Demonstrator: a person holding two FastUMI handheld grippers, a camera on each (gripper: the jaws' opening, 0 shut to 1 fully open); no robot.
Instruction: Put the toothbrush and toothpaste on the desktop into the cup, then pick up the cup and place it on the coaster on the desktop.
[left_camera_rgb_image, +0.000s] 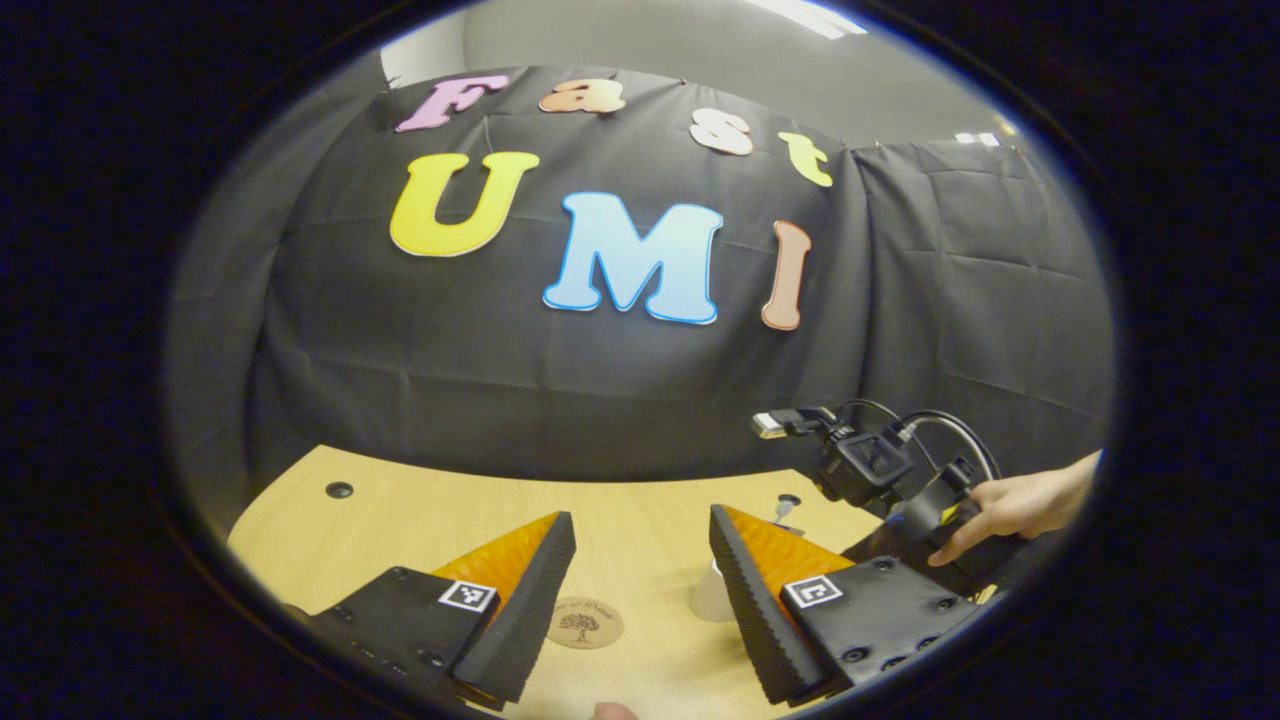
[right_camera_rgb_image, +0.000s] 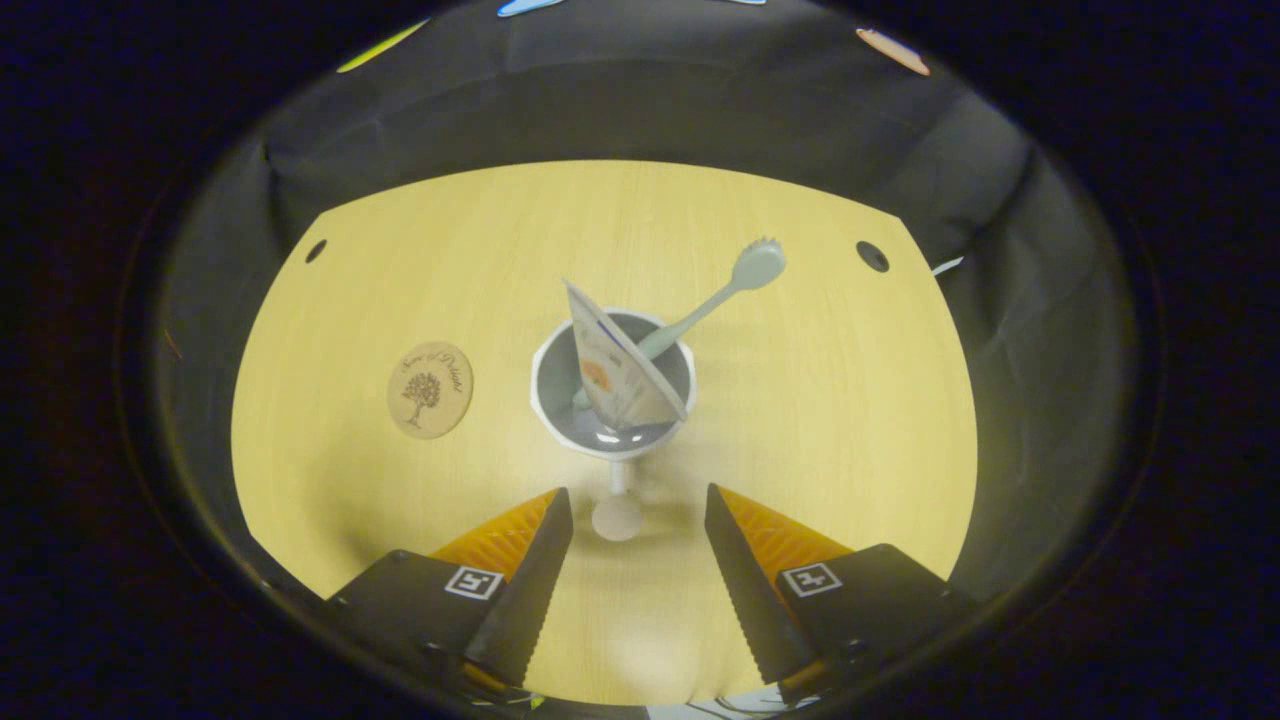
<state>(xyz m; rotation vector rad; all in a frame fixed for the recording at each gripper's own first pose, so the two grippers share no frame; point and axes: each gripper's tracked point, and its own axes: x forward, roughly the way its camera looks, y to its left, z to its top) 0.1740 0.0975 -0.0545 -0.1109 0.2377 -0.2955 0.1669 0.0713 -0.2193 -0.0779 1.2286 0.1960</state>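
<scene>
The cup stands mid-bench on a thin stem, toothbrush and toothpaste leaning inside: top-heavy, probably light plastic, best gripped round the bowl. The right gripper, fingers apart, hovers just short. The coaster carries a tree emblem; its script is unreadable. The left gripper is open too

A light wood-grain counter has two small dark round holes near its far corners. Black wrinkled cloth hangs behind it, below a grey ceiling.
</scene>
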